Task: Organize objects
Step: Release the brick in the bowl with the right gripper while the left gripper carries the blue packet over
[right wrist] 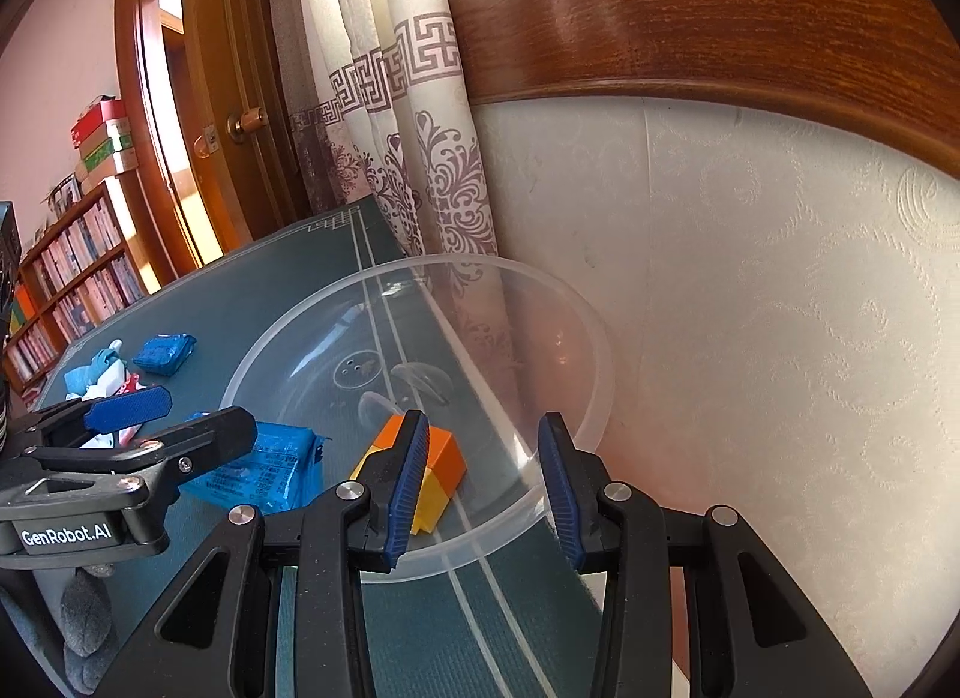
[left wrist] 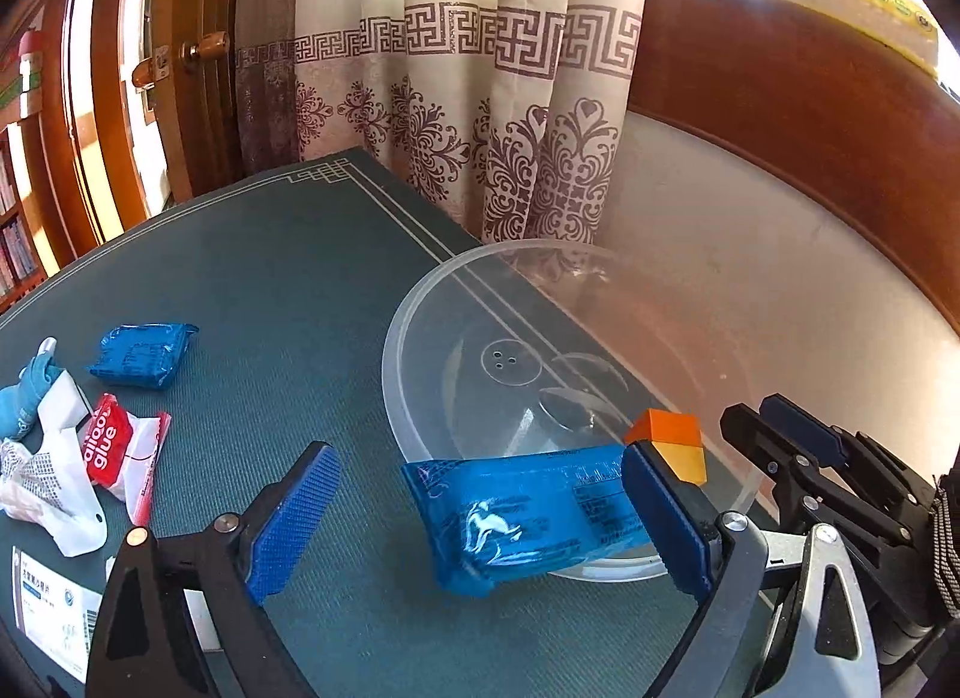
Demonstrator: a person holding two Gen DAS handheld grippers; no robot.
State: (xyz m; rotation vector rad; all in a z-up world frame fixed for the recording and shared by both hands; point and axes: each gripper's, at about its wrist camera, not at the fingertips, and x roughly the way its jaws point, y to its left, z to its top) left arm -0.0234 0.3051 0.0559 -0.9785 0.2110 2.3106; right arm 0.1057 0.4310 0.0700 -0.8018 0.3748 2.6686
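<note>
**Left wrist view.** The left tongs (left wrist: 480, 455) stand spread wide, pinching nothing. Between them a blue packet (left wrist: 522, 512) of glossy, crinkled film lies tilted across the near rim of the clear plastic bowl (left wrist: 396, 338), partly inside and partly on the counter (left wrist: 270, 254). An orange-and-yellow block (left wrist: 666, 434), hard-edged and matt, sits in the bowl at lower right. At centre left lie a second blue packet (left wrist: 144, 353), a red glue sachet (left wrist: 111, 446) and crumpled white wrappers. The step in hand appears to be gathering items into the bowl. The next move probably calls for nudging the overhanging packet fully in, or reaching left for the loose items.

**Right wrist view.** The right tongs (right wrist: 483, 425) are narrowly parted and grip nothing. Their ribbed blue pads frame the bowl's near rim, with the block just behind the left pad. The bowl is thin, round and translucent. The counter's green, fine-textured mat shows through it.
</note>
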